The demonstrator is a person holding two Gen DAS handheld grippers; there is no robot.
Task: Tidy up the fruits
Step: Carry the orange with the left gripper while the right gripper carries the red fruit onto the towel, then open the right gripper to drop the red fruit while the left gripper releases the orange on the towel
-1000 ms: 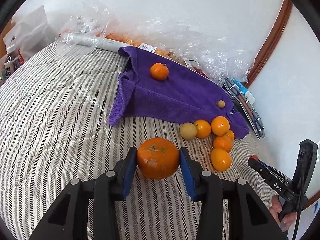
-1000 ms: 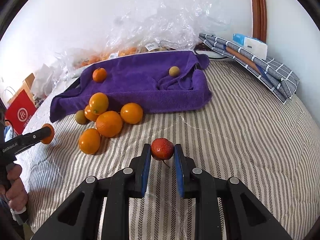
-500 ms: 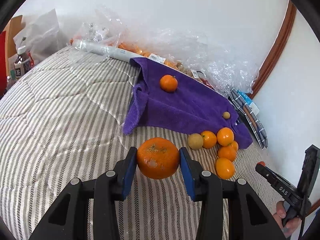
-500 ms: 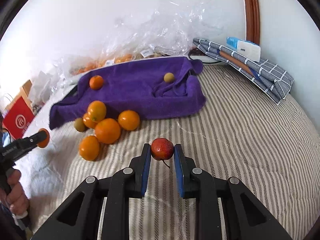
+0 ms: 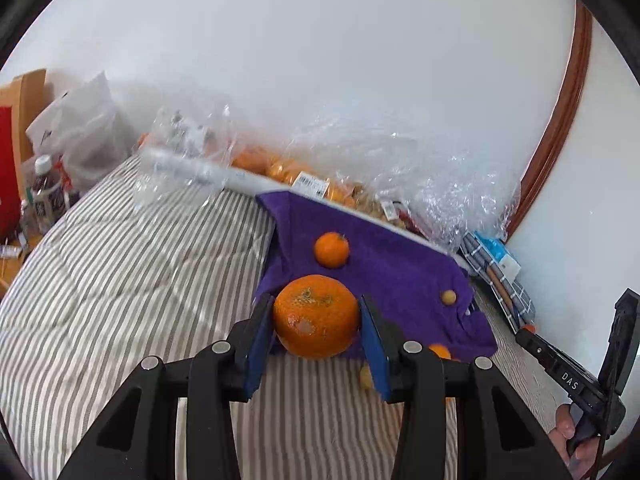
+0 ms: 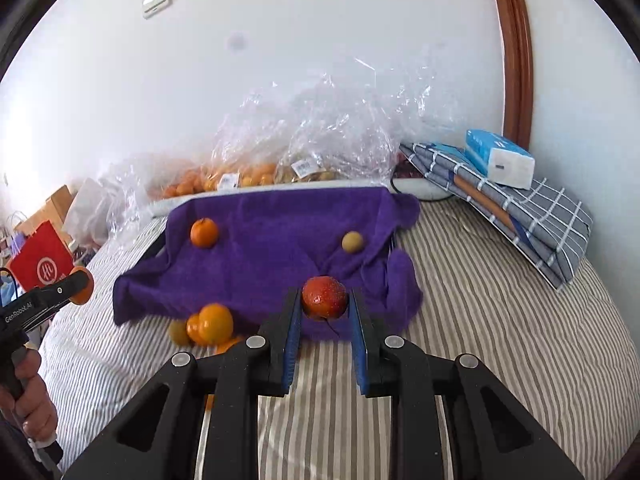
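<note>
Both grippers raised since the earlier frame, bedspread [image 5: 120, 280] lower in view. Left gripper [image 5: 317, 320] pinches large orange [image 5: 316, 318]; right gripper [image 6: 325, 304] clamps small red fruit [image 6: 324, 297], both held above purple towel's [image 6: 272, 248] near edge

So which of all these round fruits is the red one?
The small red fruit pinched in the right gripper. The others are orange or pale yellow-green, including the big orange in the left gripper.
</note>
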